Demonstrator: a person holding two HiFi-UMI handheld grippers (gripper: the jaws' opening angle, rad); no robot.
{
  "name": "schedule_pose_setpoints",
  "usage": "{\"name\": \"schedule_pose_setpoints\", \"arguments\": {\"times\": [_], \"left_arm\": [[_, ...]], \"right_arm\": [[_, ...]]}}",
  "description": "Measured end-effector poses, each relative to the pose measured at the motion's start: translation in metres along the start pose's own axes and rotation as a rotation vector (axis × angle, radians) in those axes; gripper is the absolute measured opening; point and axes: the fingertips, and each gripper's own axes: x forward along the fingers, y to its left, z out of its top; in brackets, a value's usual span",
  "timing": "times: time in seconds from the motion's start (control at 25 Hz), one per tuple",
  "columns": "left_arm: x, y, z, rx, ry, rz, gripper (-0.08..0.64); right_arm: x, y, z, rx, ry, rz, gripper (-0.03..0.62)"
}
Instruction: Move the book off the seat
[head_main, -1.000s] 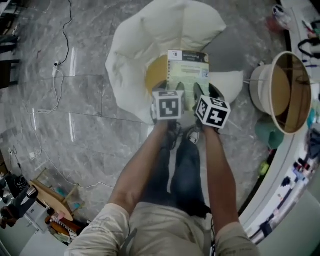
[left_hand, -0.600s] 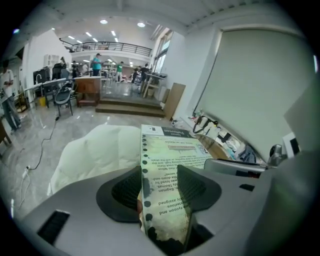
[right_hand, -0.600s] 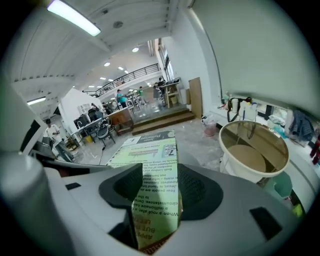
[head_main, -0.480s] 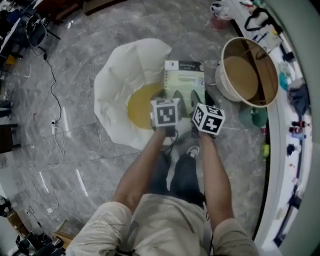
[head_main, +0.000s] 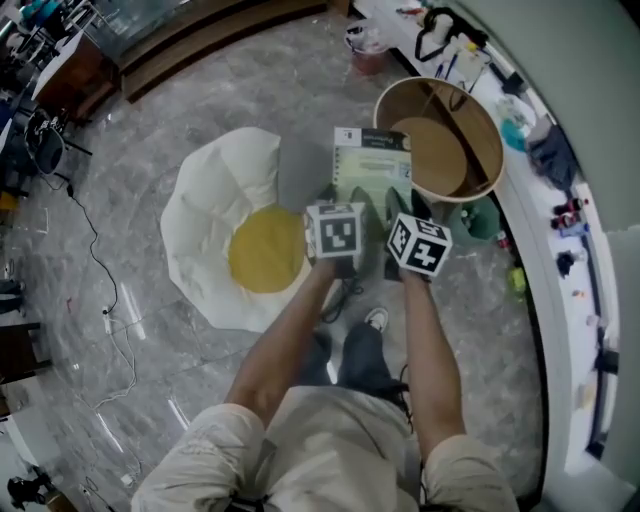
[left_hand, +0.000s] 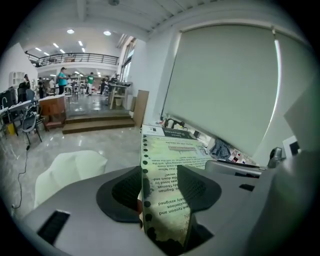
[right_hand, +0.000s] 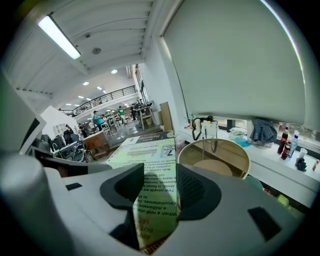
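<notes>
Grey marble floor fills the head view, with the white seat (head_main: 215, 210) at centre left and its yellow cushion (head_main: 265, 250) bare. We hold the book (head_main: 372, 165) in the air, between the seat and a round wooden tub (head_main: 440, 140). Our left gripper (left_hand: 159, 186) pinches the book's near edge between its pads. Our right gripper (right_hand: 160, 187) has just been closing its jaws, and they clamp the same book. We judge the lifting done; setting the book down elsewhere is left.

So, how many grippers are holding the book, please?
2. The left gripper clamps the book at its near left corner; the right gripper, whose jaws have just been closing, clamps the near right corner.
</notes>
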Motion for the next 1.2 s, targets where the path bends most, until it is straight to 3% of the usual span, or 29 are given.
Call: {"name": "schedule_pose_setpoints", "arguments": {"times": [0.24, 0.68, 0.92, 1.2], "left_arm": [[0.013, -0.093, 0.030, 0.091, -0.026, -0.052, 0.229], [0.053, -0.277, 0.049, 0.215, -0.033, -0.150, 0.229], [0.057, -0.326, 0.059, 0.248, -0.047, -0.188, 0.229], [0.070, -0.346, 0.081, 0.235, -0.065, -0.209, 0.229]], "right_arm": [[-0.034, -0.084, 0.032, 0.051, -0.067, -0.064, 0.206], [-0.092, -0.256, 0.067, 0.150, -0.143, -0.170, 0.203], [-0.114, -0.296, 0.082, 0.169, -0.181, -0.206, 0.199], [-0.108, -0.316, 0.109, 0.147, -0.200, -0.217, 0.199]]}}
